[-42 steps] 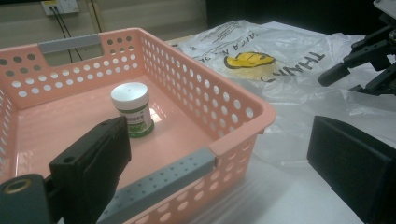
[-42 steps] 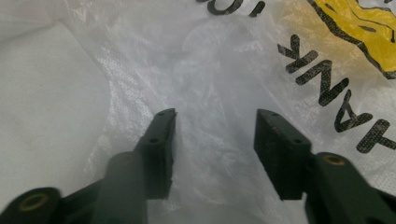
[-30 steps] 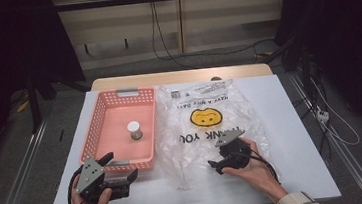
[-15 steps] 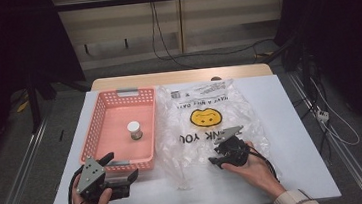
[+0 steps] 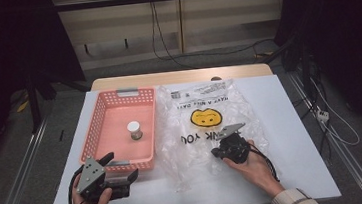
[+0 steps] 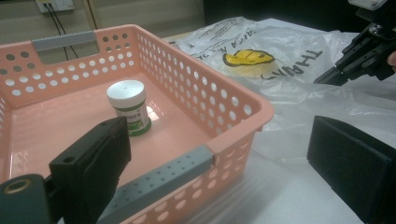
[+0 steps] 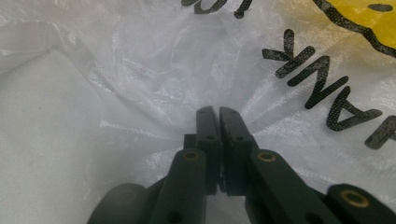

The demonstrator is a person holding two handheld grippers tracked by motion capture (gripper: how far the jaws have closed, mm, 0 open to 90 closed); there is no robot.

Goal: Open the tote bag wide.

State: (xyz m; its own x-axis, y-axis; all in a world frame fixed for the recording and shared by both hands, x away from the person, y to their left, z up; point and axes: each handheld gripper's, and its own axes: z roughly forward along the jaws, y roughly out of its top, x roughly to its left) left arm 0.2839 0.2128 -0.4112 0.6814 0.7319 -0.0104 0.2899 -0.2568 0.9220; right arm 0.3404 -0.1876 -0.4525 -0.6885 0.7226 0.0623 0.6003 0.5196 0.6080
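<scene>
A clear plastic bag (image 5: 204, 100) printed with a yellow smiley lies flat on the white table, right of a pink perforated basket (image 5: 92, 135). A small white jar (image 5: 134, 130) with a green label stands upright inside the basket. My right gripper (image 5: 215, 153) rests on the bag's near part; its jaws have just been closing and now pinch a fold of bag film (image 7: 140, 70) at the tips (image 7: 218, 112). My left gripper (image 5: 122, 165) is open at the basket's near right corner (image 6: 224, 98), jaws wide apart, holding nothing. The jar (image 6: 128, 106) stands beyond its left jaw.
The bag (image 6: 280, 46) and the right gripper (image 6: 322, 80) lie off to the right in the left gripper view. The table's near edge is just below both hands. Cables hang at the back wall behind the table.
The right gripper's jaws have come together on the bag film with the hand barely shifting. The left gripper, basket and jar have stayed where they were.
</scene>
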